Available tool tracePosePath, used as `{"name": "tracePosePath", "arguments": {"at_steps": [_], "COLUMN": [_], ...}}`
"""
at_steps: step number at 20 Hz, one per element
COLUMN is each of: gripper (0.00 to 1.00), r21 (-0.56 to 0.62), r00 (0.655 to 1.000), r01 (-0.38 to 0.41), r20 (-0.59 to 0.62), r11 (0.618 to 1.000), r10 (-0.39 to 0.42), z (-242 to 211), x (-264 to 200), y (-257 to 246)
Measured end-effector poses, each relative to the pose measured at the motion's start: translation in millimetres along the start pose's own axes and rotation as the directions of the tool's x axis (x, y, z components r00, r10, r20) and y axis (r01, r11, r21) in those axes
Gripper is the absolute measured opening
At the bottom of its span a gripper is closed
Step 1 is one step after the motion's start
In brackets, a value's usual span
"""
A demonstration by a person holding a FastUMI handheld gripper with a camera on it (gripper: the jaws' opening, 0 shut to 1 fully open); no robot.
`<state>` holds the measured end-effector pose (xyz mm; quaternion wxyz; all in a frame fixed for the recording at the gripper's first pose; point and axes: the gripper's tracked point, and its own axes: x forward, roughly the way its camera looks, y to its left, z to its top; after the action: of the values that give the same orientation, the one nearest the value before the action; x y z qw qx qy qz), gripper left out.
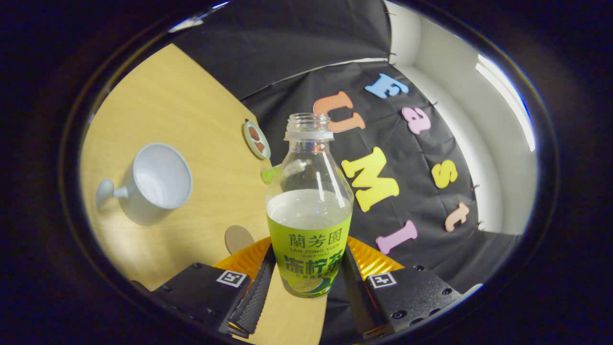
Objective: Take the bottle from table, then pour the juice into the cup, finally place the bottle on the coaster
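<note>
I am squeezing the open bottle [309,225] tight in my tool [306,282], with the cup [155,182] sitting on the desk [191,120].

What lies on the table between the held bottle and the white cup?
In the gripper view that stretch of table is bare wood between the bottle, held in the claw, and the cup.

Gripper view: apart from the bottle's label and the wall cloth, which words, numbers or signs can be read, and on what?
Words or numbers: none.
Claw, shut on the bottle: one square black-and-white coded marker on each side, a pattern, not text.
Cup: plain, no print.
</note>
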<state>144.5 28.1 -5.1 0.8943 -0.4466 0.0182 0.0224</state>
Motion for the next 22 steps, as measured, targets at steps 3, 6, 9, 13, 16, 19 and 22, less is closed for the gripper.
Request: {"name": "tracePosePath", "arguments": {"at_steps": [3, 6, 9, 13, 16, 19, 22], "gripper": [0.78, 0.78, 0.78, 0.77, 0.77, 0.78, 0.78], "r21": [0.246, 0.479, 0.657, 0.735, 0.756, 0.766, 0.766], "r00": [0.998, 0.992, 0.981, 0.978, 0.973, 0.968, 0.965], "r01": [-0.059, -0.116, -0.175, -0.187, -0.224, -0.252, -0.254], "r20": [0.032, 0.098, 0.177, 0.203, 0.213, 0.206, 0.163], "r11": [0.967, 0.870, 0.734, 0.652, 0.615, 0.592, 0.590], "r10": [0.053, 0.079, 0.076, 0.052, 0.092, 0.145, 0.203], "z": [13.9, 29.4, 51.6, 58.3, 54.7, 43.7, 20.3], "x": [0.4, 6.1, 16.8, 51.8, 82.0, 111.7, 137.6], "y": [-12.5, -32.1, -55.2, -69.3, -49.5, -22.1, 12.9]}}
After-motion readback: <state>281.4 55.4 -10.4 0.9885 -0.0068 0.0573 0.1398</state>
